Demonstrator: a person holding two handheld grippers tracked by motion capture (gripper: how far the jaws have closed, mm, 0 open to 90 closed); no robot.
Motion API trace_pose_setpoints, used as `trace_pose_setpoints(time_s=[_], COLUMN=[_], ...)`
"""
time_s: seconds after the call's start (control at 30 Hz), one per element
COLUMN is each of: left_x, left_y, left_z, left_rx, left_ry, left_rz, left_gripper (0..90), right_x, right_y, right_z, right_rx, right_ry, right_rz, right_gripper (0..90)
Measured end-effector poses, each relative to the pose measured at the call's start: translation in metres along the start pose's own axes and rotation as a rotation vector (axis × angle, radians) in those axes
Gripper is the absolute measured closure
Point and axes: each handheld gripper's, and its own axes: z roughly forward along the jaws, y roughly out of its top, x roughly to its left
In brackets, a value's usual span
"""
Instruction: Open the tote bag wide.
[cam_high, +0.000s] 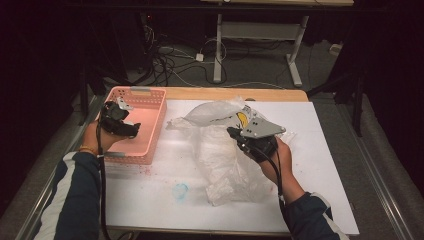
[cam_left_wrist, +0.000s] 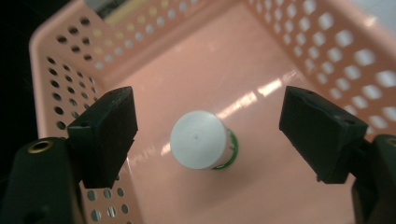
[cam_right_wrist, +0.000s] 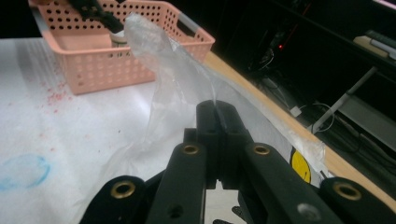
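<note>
The left tool (cam_left_wrist: 208, 130) hangs wide open inside the pink basket (cam_left_wrist: 187, 70), above a white-capped bottle (cam_left_wrist: 201, 139) standing on its floor. The right tool (cam_right_wrist: 217, 116) is clenched on a clear plastic bag (cam_right_wrist: 177, 79) lying on the white-covered desk (cam_high: 320, 130); dark room beyond.

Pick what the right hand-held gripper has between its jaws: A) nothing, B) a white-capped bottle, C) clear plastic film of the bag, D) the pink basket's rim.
C: in the right gripper view the right hand-held gripper has its jaws shut on a fold of the bag, which rises up from them.
</note>
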Motion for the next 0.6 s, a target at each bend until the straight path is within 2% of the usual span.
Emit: trace_pose_setpoints(time_s=[0.07,0.13,0.17,0.27,0.3,0.33,0.4,0.43,0.5,0.6], left_x=[0.005,0.006,0.008,0.014,0.017,0.018,0.02,0.02,0.02,0.02], left_y=[0.002,0.002,0.001,-0.004,-0.004,-0.004,-0.003,-0.003,-0.004,-0.001], left_z=[0.011,0.021,0.026,0.039,0.043,0.045,0.047,0.048,0.051,0.048], left_rx=[0.031,0.071,0.087,0.132,0.157,0.176,0.184,0.194,0.22,0.196], left_ry=[-0.037,-0.045,-0.063,-0.092,-0.101,-0.114,-0.117,-0.127,-0.148,-0.165], left_rz=[-0.022,-0.015,-0.022,-0.058,-0.067,-0.066,-0.073,-0.071,-0.06,-0.053], left_gripper=[20.2,22.1,22.4,29.5,36.6,36.9,37.4,42.0,44.3,48.0], right_x=[-0.001,-0.003,-0.005,-0.007,-0.007,-0.008,-0.007,-0.007,-0.007,-0.007], right_y=[-0.002,-0.004,-0.005,-0.006,-0.006,-0.007,-0.007,-0.007,-0.008,-0.009], right_z=[-0.001,-0.003,-0.004,-0.006,-0.007,-0.007,-0.007,-0.007,-0.007,-0.007], right_rx=[0.003,0.001,-0.001,-0.002,-0.001,0.001,0.002,0.002,0.005,0.006], right_ry=[0.001,0.006,0.004,0.007,0.006,0.009,0.009,0.011,0.011,0.014], right_rz=[-0.001,0.005,0.009,0.017,0.018,0.019,0.018,0.018,0.023,0.025], right_gripper=[90.0,90.0,90.0,90.0,90.0,90.0,90.0,90.0,90.0,90.0])
